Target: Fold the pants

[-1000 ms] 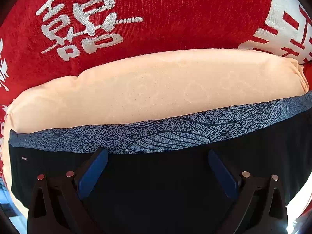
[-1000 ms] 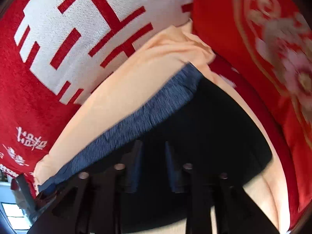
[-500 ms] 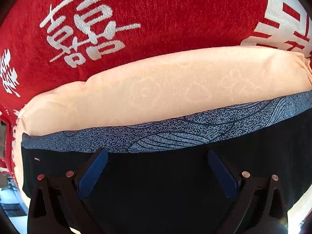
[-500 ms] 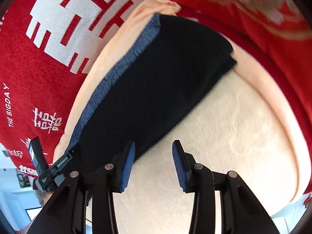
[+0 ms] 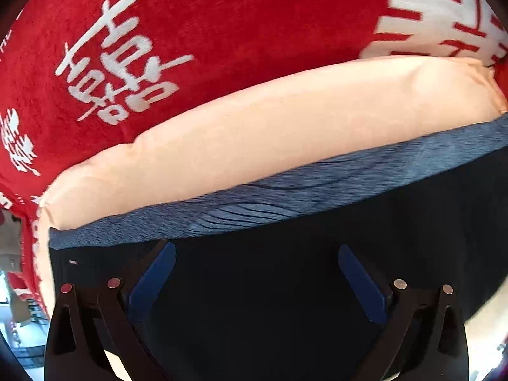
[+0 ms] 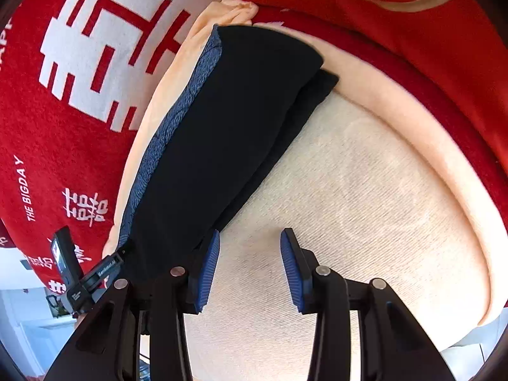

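Note:
The black pants (image 6: 228,133) lie folded in a long narrow stack on the cream cushion (image 6: 365,190), with the blue-grey patterned waistband (image 6: 177,120) along the side toward the red blanket. In the left wrist view the pants (image 5: 317,254) fill the lower half, waistband (image 5: 285,197) across the middle. My left gripper (image 5: 255,273) is open, its blue pads wide apart over the black fabric, holding nothing. My right gripper (image 6: 249,266) is open and empty, over the cushion just right of the pants' near end.
A red blanket with white characters (image 5: 190,47) (image 6: 63,95) lies behind the peach cushion rim (image 5: 285,120). A red embroidered fabric (image 6: 381,16) borders the cushion's far side. The left gripper's body (image 6: 82,273) shows at the lower left of the right wrist view.
My right gripper has pulled back off the pants and opened; it now hangs over bare cushion. The left gripper stays open over the pants, the view shifting slightly.

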Available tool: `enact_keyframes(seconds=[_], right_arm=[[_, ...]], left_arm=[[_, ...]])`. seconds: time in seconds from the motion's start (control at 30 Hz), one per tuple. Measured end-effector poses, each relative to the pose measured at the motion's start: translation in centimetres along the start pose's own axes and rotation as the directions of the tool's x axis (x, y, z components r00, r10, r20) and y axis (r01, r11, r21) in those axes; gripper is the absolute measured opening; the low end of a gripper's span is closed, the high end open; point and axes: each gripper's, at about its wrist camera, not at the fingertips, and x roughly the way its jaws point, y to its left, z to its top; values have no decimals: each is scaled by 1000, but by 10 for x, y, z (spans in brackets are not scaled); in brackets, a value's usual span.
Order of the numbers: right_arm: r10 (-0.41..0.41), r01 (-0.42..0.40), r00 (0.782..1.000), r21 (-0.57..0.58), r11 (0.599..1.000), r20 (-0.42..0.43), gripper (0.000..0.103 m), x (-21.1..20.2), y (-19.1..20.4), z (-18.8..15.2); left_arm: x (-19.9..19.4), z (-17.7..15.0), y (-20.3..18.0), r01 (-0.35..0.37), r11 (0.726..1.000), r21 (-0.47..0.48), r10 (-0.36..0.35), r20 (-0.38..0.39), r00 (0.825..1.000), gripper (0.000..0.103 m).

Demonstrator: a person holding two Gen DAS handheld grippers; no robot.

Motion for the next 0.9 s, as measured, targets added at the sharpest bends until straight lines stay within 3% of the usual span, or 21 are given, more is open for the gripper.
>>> enact_keyframes(seconds=[0.23,0.27,0.3,0.33,0.43,0.53,0.63,0.73,0.9], right_arm=[[-1,-9,991,75,997,133,42,-10,-11,44],[10,-23,988,88,996,151,36,-11,-13,51],[11,-25,987,89,996,161,7,-13,-12,57],[13,-27,986,83,996,166,6,-14,-11,59],[-28,30,985,-11,999,169,6,-17,3,60],[-75,76,988,-3,997,138,9,-8,-7,58],[41,-54,991,102,993,126,19,-11,-29,54],[103,-114,991,127,985,91,36,-14,-38,38],[135,-144,988,146,979,70,36,-7,-42,21]], left_arm=[[-35,-4,-67,117,991,71,-119,24,993,103],[-39,-4,-76,129,989,78,-131,23,991,103],[-42,-4,-85,143,986,82,-145,21,989,103],[-44,-5,-95,158,984,85,-160,19,987,103],[-44,-9,-114,166,981,104,-168,11,986,103],[-40,-16,-127,163,982,97,-163,-10,987,103],[-43,-17,-128,192,979,67,-191,-21,981,103],[-47,-20,-133,201,977,64,-200,-24,979,103],[-51,-23,-141,198,978,66,-196,-26,980,103]])
